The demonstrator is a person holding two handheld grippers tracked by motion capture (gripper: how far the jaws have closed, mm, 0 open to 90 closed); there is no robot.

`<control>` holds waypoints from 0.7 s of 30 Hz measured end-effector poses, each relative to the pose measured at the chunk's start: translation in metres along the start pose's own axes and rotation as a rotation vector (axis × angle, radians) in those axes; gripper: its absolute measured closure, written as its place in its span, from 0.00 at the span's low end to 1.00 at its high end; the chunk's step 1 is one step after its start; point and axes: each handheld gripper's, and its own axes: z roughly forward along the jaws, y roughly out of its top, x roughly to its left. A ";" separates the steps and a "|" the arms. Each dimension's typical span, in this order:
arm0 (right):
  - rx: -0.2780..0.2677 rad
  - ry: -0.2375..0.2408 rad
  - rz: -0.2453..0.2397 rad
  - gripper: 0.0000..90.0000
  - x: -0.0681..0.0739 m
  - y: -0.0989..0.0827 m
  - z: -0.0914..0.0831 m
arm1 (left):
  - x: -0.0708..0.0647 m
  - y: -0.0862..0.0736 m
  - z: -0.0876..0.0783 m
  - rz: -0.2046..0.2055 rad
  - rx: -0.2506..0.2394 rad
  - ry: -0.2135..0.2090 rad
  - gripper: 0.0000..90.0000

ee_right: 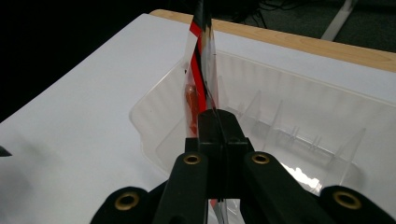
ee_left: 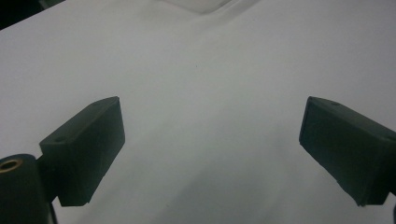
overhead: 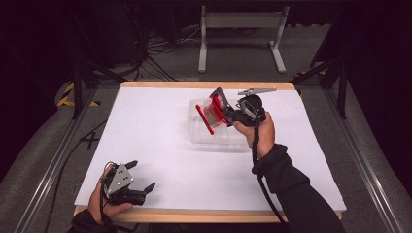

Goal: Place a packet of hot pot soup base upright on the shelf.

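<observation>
red packet (ee_right: 198, 70) edge-on, contents unclear

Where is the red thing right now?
The red thing is pinched in the right gripper, held up over the clear plastic box at the far right-of-middle of the table in the high view.

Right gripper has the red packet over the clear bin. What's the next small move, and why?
Probably lower it into the clear bin between the dividers: the right gripper is shut on the red packet, held edge-up above the bin, not yet inside. The left gripper rests open, apart.
</observation>
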 end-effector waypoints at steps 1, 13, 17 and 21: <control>-0.003 -0.006 0.008 1.00 -0.001 -0.001 0.001 | 0.000 0.000 0.000 0.000 0.000 0.000 0.08; -0.041 0.002 0.081 0.96 -0.006 -0.017 -0.003 | -0.001 0.000 0.001 0.004 0.007 0.001 0.08; -0.022 0.019 0.064 0.90 0.002 -0.020 0.001 | -0.001 0.000 0.001 0.009 0.008 0.001 0.08; -0.008 0.012 0.051 0.84 0.005 -0.019 0.006 | -0.001 0.000 0.001 0.006 0.008 0.002 0.08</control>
